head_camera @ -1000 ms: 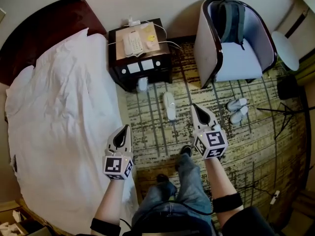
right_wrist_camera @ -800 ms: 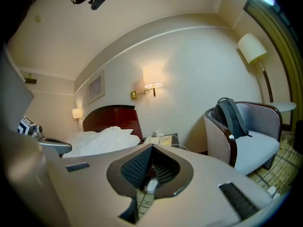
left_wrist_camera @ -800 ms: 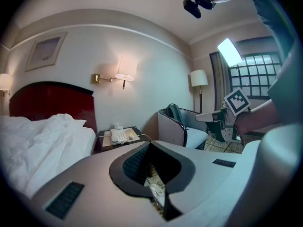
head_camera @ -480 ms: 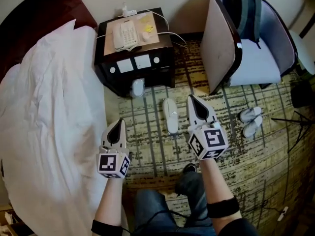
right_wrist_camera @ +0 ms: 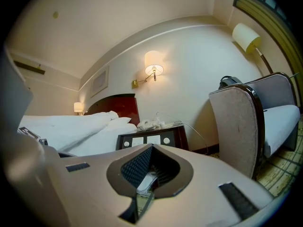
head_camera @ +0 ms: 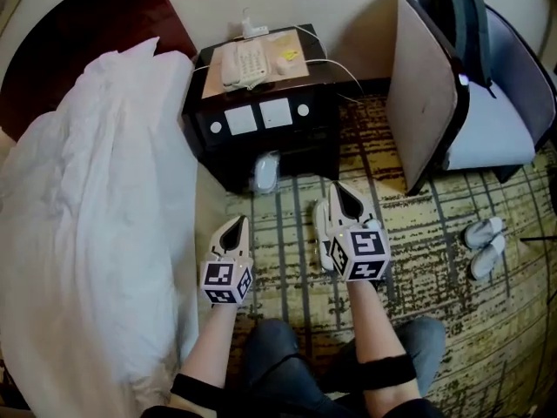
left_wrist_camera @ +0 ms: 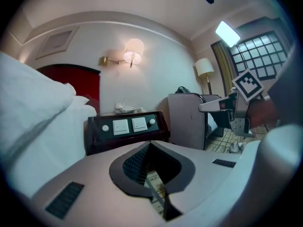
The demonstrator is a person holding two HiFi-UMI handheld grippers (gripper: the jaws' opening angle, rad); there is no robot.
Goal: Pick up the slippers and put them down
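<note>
One white slipper [head_camera: 321, 222] lies on the patterned carpet, partly hidden under my right gripper [head_camera: 340, 186]. That gripper is shut and empty, pointing at the nightstand; the slipper [right_wrist_camera: 146, 181] shows below its closed jaws in the right gripper view. A second white slipper [head_camera: 265, 172] rests against the foot of the nightstand. My left gripper [head_camera: 238, 220] is shut and empty too, low over the carpet beside the bed, left of both slippers. Only carpet shows under its jaws in the left gripper view.
A dark nightstand [head_camera: 261, 120] with a phone [head_camera: 244, 64] stands straight ahead. The white bed [head_camera: 87, 233] fills the left. An armchair [head_camera: 435, 120] with a backpack [head_camera: 461, 16] is at the right. Another pair of slippers [head_camera: 483, 242] lies by it. My knees are just below the grippers.
Both grippers have dropped toward the floor and nearer the nightstand, still shut. The right one now overlaps the loose slipper. The person has crouched.
</note>
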